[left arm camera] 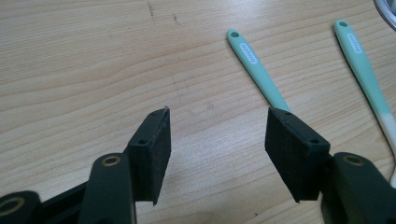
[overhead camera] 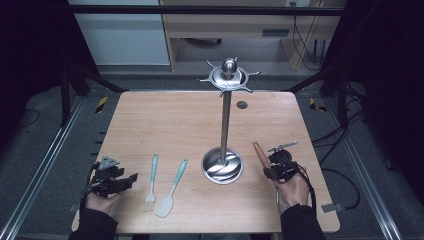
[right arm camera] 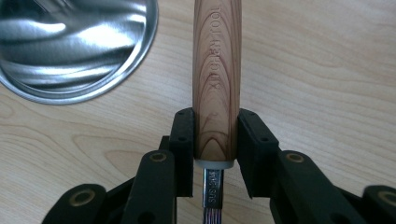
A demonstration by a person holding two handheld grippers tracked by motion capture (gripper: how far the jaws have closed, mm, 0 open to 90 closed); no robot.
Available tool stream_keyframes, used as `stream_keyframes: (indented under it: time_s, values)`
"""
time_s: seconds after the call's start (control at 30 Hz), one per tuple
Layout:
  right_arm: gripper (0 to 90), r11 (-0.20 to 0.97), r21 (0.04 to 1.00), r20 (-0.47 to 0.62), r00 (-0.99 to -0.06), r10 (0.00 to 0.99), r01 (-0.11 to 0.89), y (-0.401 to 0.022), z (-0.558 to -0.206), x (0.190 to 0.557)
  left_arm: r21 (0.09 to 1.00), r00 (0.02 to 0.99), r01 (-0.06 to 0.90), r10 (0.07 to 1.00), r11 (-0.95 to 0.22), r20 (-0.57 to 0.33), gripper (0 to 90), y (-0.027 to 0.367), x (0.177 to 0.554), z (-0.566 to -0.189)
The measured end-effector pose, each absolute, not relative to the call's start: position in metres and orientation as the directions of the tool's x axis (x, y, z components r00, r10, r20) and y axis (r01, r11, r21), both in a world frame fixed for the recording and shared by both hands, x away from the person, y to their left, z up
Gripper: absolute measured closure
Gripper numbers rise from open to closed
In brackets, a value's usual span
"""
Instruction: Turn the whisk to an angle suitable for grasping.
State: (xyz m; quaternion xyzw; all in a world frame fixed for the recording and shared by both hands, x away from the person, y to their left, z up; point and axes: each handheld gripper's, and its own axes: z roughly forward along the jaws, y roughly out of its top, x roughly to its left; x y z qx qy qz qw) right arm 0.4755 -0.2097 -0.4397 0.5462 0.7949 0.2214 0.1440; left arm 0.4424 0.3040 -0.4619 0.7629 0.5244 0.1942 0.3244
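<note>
I have the wooden desk [overhead camera: 165, 120] in front of me, with the steel utensil stand [overhead camera: 225, 115] rising from its round base near the front edge, right of middle, hooks ringing its top. On the front left lie a teal-handled fork [overhead camera: 151, 182] and a teal spatula [overhead camera: 171, 189], side by side. My right hand-held gripper [right arm camera: 215, 154] is pinching the wooden-handled kitchen tool [right arm camera: 217, 79] near its metal neck, the handle pointing away from me just right of the base. My left hand-held gripper [left arm camera: 217, 140] rests spread at the front left corner, nothing between the pads. I judge I'm at the pick-up stage; next calls for raising the tool high and lining it up with a hook.
</note>
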Motion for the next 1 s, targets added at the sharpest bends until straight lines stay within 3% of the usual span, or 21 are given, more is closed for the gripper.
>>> stream_keyframes:
  time_s: [0.33,1.0]
  values:
    - [69.6,0.289,0.571,0.022,-0.366,0.93,0.768,-0.215,-0.421,0.468,0.701,0.374,0.673,0.926,-0.236,-0.047,40.4,0.304,0.443,-0.462]
    - [69.5,0.183,0.823,0.065,-0.408,0.911,0.538,-0.235,-0.383,0.446,0.708,0.378,0.665,0.925,-0.238,-0.044,40.7,0.302,0.442,-0.461]
